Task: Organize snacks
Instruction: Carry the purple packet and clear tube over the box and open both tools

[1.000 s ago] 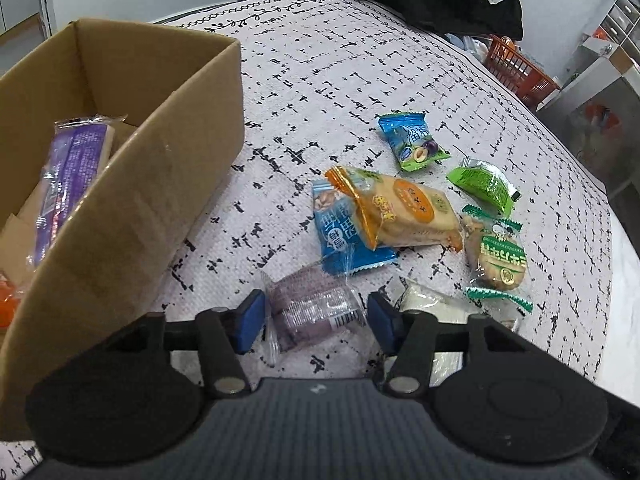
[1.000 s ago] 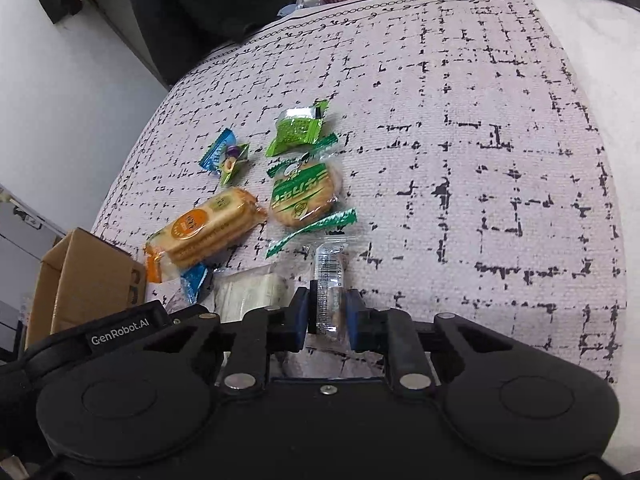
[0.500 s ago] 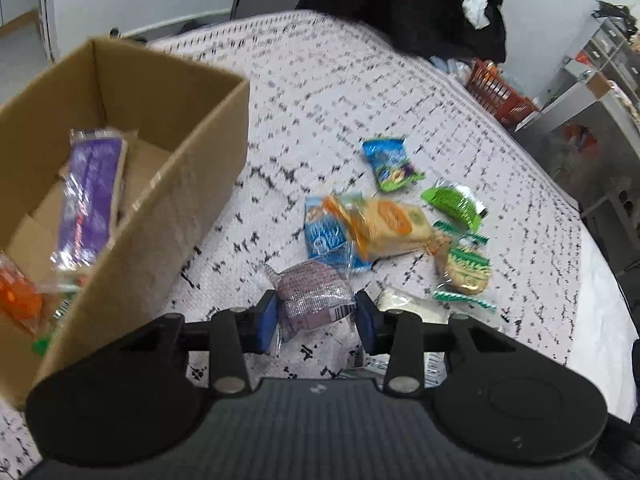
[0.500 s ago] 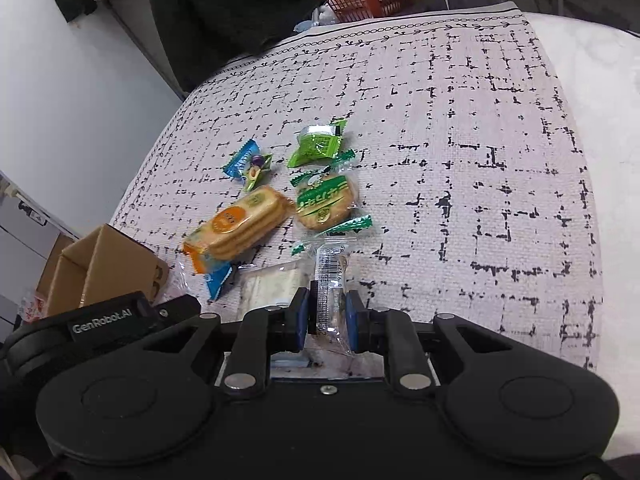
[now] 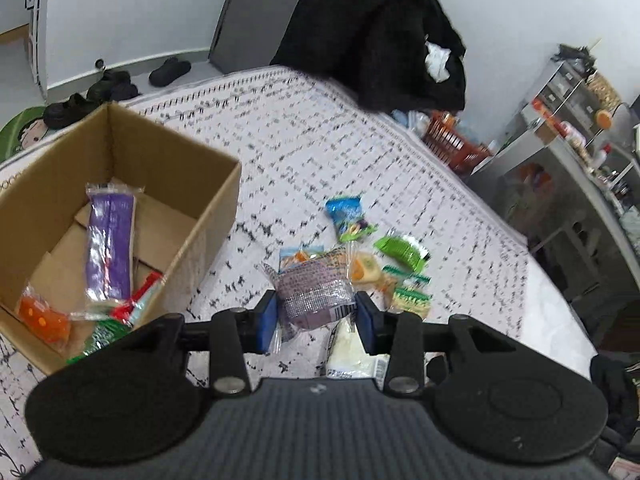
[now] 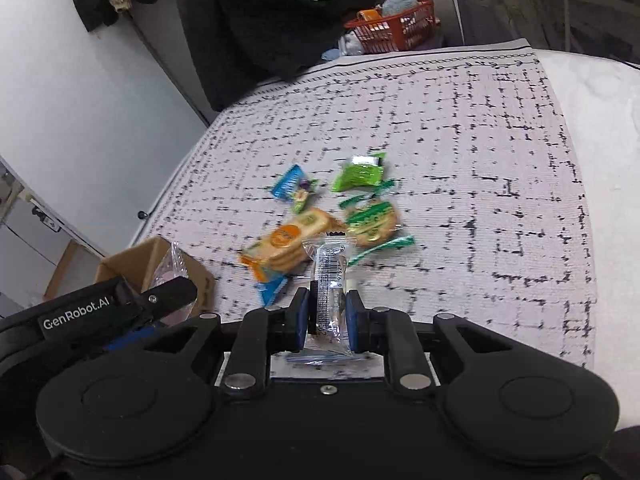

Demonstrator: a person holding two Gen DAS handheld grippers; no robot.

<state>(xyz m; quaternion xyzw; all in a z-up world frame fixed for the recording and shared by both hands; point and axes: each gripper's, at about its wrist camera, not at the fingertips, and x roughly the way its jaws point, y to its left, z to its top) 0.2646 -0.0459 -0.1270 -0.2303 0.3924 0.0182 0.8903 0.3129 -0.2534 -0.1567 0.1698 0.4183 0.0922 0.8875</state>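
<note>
Reading "GenRobot.AI", the left gripper (image 6: 132, 312) clamps a purple snack (image 5: 314, 298).

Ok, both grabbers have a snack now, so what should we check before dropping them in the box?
1. Left gripper pinches the purple snack pack on both sides: ok.
2. Right gripper pinches the clear wrapped snack: ok.
3. Both packs are up off the patterned cloth: ok, it seems.
4. Cardboard box is open on top, with room beside the long purple pack: ok.
5. Left gripper is over the box opening: not ok, the box sits off to its left.
6. How firm each hold is: cannot tell.
</note>
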